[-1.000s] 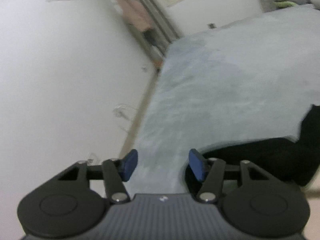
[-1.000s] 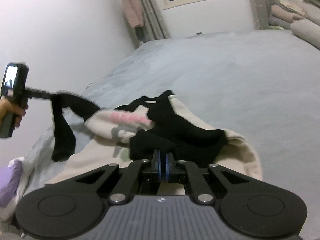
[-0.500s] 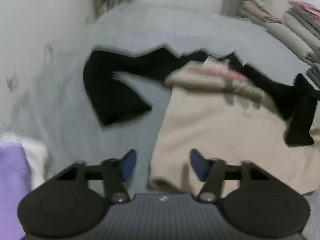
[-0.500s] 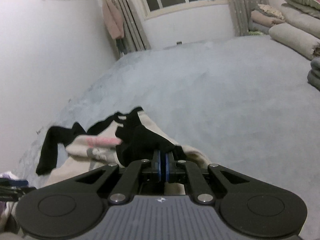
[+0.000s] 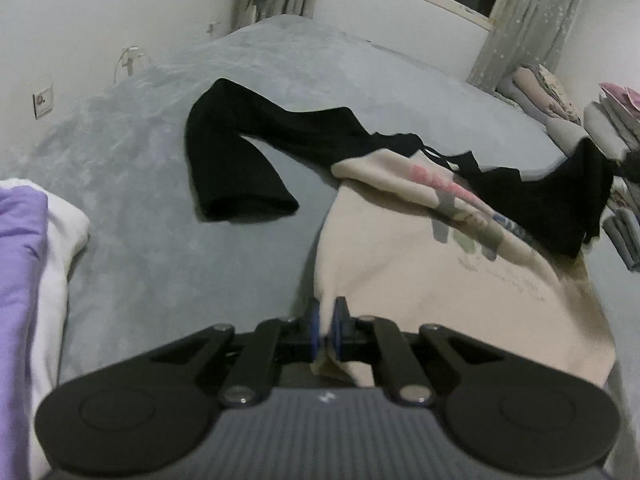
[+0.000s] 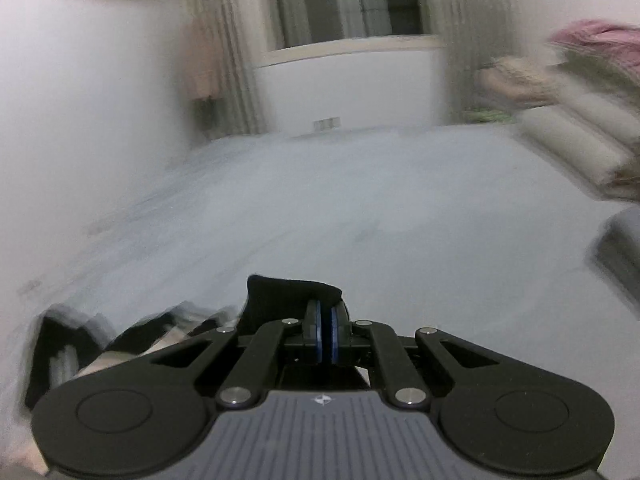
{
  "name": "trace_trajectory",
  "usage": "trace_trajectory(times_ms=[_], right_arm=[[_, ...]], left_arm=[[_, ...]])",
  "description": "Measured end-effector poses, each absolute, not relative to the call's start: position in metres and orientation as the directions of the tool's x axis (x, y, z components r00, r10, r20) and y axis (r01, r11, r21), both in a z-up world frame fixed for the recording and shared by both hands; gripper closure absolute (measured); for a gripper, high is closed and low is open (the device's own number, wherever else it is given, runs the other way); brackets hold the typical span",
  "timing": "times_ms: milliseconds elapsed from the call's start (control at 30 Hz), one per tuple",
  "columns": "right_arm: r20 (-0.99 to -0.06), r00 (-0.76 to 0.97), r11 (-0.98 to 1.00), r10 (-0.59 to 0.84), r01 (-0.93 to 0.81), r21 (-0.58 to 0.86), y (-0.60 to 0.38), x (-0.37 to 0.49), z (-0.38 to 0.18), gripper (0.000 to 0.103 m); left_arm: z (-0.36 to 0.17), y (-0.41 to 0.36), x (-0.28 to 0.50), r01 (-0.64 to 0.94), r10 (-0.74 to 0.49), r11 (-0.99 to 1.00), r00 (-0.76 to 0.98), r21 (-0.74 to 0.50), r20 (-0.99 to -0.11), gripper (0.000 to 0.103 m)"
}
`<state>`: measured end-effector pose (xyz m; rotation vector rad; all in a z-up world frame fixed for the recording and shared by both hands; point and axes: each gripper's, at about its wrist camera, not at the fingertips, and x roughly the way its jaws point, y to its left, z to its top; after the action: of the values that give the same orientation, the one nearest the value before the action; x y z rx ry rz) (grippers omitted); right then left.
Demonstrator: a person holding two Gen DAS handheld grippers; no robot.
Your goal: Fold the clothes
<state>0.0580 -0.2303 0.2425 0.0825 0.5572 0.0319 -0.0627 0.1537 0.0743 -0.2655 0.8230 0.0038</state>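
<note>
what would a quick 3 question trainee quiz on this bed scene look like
1. True or false: the left gripper is shut on the hem of the beige sweatshirt.
2. What does the right gripper hold? A) black sleeve B) purple cloth C) nothing
3. Fill in: the other black sleeve lies bent on the ____ bedcover.

Key: 1 true; 2 A, the black sleeve; 3 grey.
</note>
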Motion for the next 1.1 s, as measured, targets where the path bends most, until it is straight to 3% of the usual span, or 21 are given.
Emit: trace_trajectory(times_ms=[67,100,133,167,300,367,533,700,800,833,867,900,1100], right_arm=[[-0.571,0.8,0.983,-0.183,0.169,-0.077,-0.232,0.091,0.234,0.093],[-0.642,0.728,0.971,-0.239,0.167,-0.172,-0.23,0.106,0.22,0.087],[-0.694,0.685,0.974,-0.22,0.112,-0.198,-0.228,0.107,0.209,0.079],[-0.743,0.638,0.974,-0.204,0.055,-0.22,-0.225,0.107,0.198,0.078],[-0.76,0.645,0.994,0.084,-0.112,0.014,-0.213,0.039,0.183,0.053],[-0.778,0.59,0.972,0.214,-0.209,0.109,-0.207,-0.006,0.171,0.052],[-0.765,0.57,0.947,0.299,-0.273,0.166,-0.225,-0.108,0.152,0.052],[-0.712,0.543,0.881,0.446,-0.409,0.239,-0.247,-0.141,0.126,0.051],[-0.663,0.618,0.891,0.423,-0.416,0.181,-0.235,-0.131,0.11,0.053],[-0.649,0.64,0.894,0.411,-0.423,0.15,-0.23,-0.128,0.111,0.059],[-0.635,0.65,0.888,0.417,-0.441,0.132,-0.224,-0.127,0.115,0.068],[-0.618,0.644,0.873,0.451,-0.463,0.155,-0.22,-0.125,0.118,0.095],[-0.625,0.593,0.842,0.508,-0.493,0.218,-0.208,-0.141,0.154,0.099]], left_arm=[[0.07,0.158,-0.064,-0.102,-0.114,0.964,0.678,-0.246,-0.726,0.097],[0.068,0.16,-0.065,-0.101,-0.121,0.962,0.676,-0.254,-0.727,0.097],[0.067,0.163,-0.066,-0.101,-0.125,0.96,0.677,-0.26,-0.725,0.097],[0.066,0.166,-0.066,-0.102,-0.129,0.959,0.678,-0.266,-0.723,0.097],[0.059,0.167,-0.063,-0.098,-0.137,0.958,0.672,-0.27,-0.728,0.097],[0.055,0.167,-0.063,-0.096,-0.14,0.958,0.669,-0.272,-0.73,0.097],[0.055,0.167,-0.064,-0.084,-0.155,0.955,0.68,-0.286,-0.716,0.097],[0.053,0.165,-0.06,-0.088,-0.168,0.947,0.686,-0.309,-0.708,0.097],[0.051,0.167,-0.059,-0.09,-0.192,0.935,0.685,-0.342,-0.703,0.097],[0.051,0.169,-0.059,-0.09,-0.203,0.93,0.684,-0.357,-0.701,0.097],[0.05,0.17,-0.059,-0.091,-0.214,0.924,0.683,-0.371,-0.699,0.097],[0.051,0.173,-0.06,-0.094,-0.224,0.917,0.684,-0.388,-0.695,0.097],[0.074,0.177,-0.083,-0.089,-0.251,0.906,0.676,-0.414,-0.693,0.098]])
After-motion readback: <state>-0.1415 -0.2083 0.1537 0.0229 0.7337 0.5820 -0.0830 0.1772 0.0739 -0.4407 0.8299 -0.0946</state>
